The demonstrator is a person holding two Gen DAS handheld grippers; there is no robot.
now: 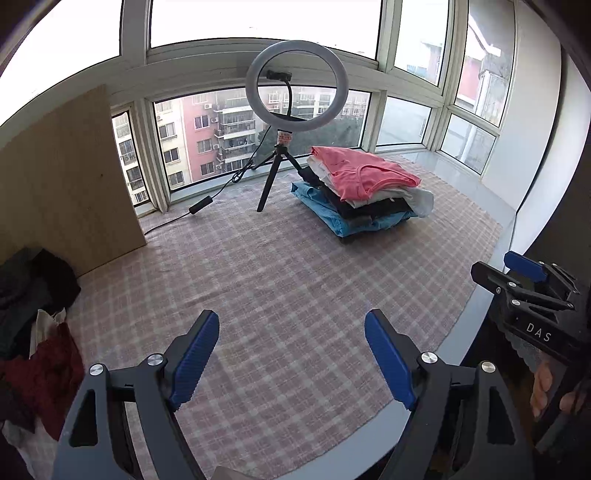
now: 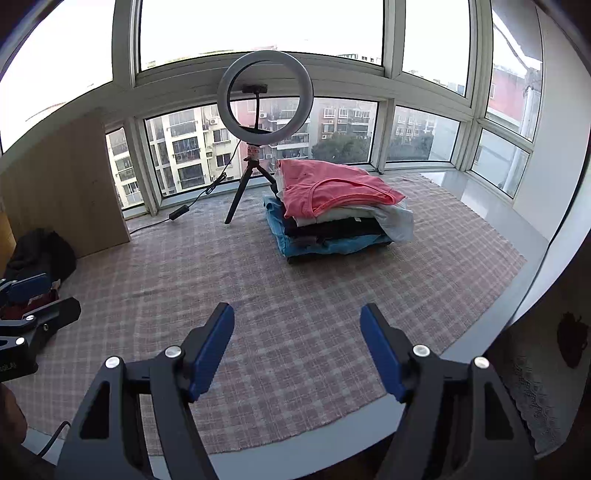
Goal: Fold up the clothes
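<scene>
A bench (image 2: 480, 199) with a pale glossy top stands in a glazed bay, with windows (image 2: 258, 22) on three sides and apartment blocks outside. A pink-and-white checked cloth (image 1: 288, 266) covers most of the top. A light wooden board (image 1: 66, 177) stands upright at the left.

One ring light (image 2: 265, 96) on a small black tripod stands at the far edge of the cloth, its cable trailing left. Just beside it on the right is one stack of folded clothes (image 2: 336, 210): a coral top uppermost, then white, pale grey, black and blue layers. One loose heap of unfolded clothes (image 1: 33, 332), dark, maroon and white, lies at the left edge of the cloth, well apart from the stack.

There are two grippers. The left hand-held gripper (image 1: 291, 350) hangs over the bare near part of the cloth, jaws spread, nothing between them. The right hand-held gripper (image 2: 297, 347) is likewise spread and empty over the cloth.
</scene>
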